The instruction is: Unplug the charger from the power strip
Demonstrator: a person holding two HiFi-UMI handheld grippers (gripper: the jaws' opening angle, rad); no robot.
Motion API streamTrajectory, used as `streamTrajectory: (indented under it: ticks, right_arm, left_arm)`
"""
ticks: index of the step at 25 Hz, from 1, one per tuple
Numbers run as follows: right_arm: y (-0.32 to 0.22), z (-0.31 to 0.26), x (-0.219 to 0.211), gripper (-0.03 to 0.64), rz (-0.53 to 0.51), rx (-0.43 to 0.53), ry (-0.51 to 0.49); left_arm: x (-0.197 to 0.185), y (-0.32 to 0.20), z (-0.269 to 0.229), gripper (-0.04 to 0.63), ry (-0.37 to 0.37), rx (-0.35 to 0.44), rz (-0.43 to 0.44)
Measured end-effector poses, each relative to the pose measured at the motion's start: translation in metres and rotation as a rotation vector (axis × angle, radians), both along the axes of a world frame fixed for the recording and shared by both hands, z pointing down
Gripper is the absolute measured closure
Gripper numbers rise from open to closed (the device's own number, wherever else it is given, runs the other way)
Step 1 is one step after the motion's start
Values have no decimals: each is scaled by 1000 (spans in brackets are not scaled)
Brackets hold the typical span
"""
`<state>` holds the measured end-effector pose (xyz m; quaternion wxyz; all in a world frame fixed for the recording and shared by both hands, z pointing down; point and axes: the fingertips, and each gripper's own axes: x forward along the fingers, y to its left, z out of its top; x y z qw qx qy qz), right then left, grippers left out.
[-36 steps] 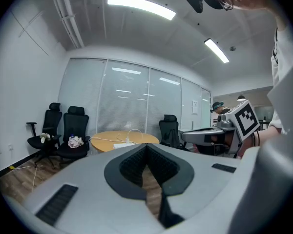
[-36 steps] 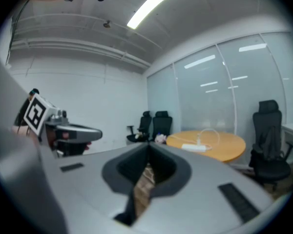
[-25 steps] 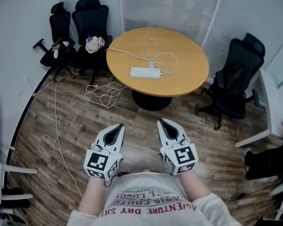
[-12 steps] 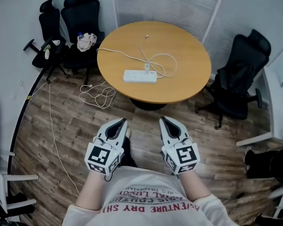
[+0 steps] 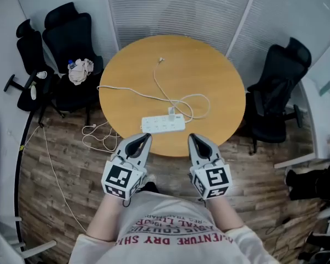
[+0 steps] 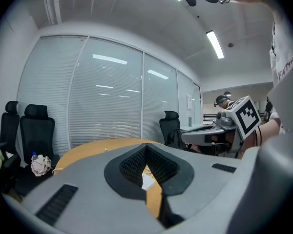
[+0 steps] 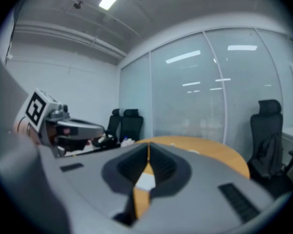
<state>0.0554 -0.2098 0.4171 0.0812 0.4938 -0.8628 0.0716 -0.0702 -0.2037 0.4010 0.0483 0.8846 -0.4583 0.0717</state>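
I hold the left gripper (image 5: 145, 139) and right gripper (image 5: 193, 139) clenched and empty, near the round table's (image 5: 209, 76) front edge. The strip (image 5: 163, 125) lies just beyond, charger (image 5: 171, 113) plugged in. Black chairs (image 5: 71, 37) flank the table on a wood floor (image 5: 60, 147).

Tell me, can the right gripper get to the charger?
Probably yes. The right gripper hangs by the table edge, the charger stands in the strip just ahead, and nothing blocks the way. Its jaws are shut and must open first.
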Motion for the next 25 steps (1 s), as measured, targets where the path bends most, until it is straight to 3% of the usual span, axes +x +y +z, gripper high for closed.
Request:
streamTrajectory:
  ticks: [7,13,20,25]
  right_arm:
    - [-88,29,-25,588,112,-107,-10]
    - [-117,63,-25,588,138,-201,44]
    - [-133,118,-21,588,50,-320,104]
    - [-132,159,-24,586,-23,-423,140]
  left_arm:
    - [-41,-97,20,563,15,-50,60]
    - [-41,-130,54,563,39,-140,88]
    - [-21,-138,105,563,12,-240,119]
    - [-4,-135,157,563,-99,-318,184]
